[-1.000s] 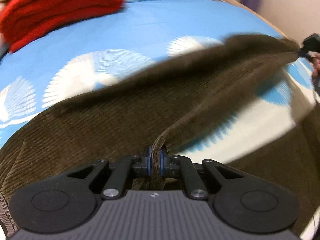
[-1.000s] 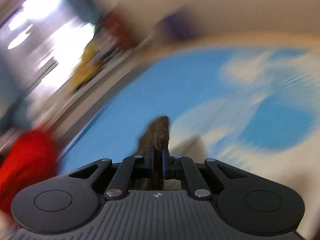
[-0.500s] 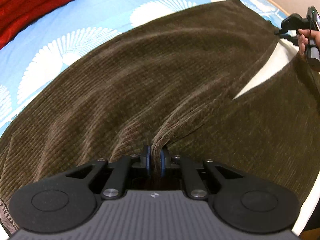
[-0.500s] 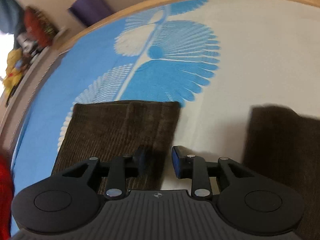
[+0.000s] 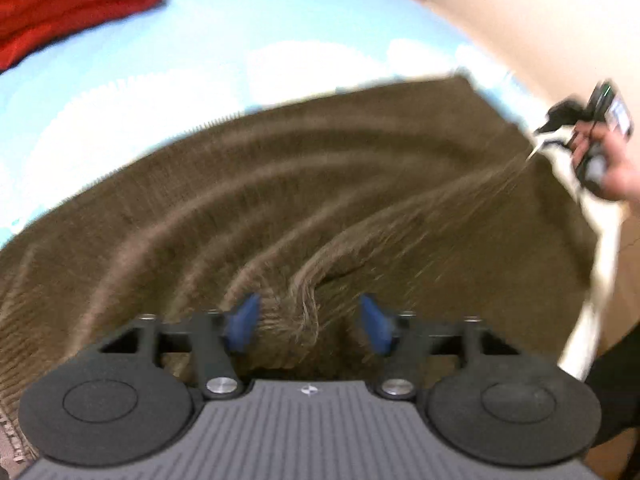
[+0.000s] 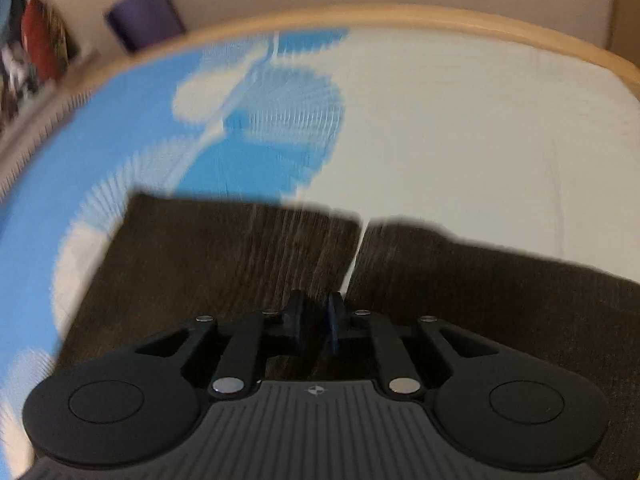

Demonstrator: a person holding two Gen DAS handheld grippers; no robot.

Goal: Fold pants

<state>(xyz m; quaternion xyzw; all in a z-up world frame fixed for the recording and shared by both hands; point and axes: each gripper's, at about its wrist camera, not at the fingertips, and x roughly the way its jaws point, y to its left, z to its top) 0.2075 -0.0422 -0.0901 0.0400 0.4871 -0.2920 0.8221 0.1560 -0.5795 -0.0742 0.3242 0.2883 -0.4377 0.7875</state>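
- Left wrist view: the left gripper (image 5: 308, 322) stands released, its jaws having just been opening; its blue pads (image 5: 243, 322) sit either side of a raised ridge of cloth without pressing on it.
- The pants (image 5: 280, 192) are brown corduroy, ribbed and rumpled in curved folds, spread across a sheet (image 5: 168, 76) printed with blue and white fan shapes.
- A red blanket (image 5: 68, 0), soft and bunched, lies at the far left corner.
- At the right edge a hand (image 5: 612, 168) holds the right gripper (image 5: 560, 120), blurred, at the pants' far corner.
- Right wrist view: the right gripper (image 6: 316, 320) has just been opening to a narrow gap; nothing is visibly pinched, cloth lying beneath.
- Two leg ends (image 6: 240, 248) lie side by side with a thin slit between.
- A pale wooden rim (image 6: 400, 16) edges the bed; a purple box (image 6: 144, 16) stands beyond.
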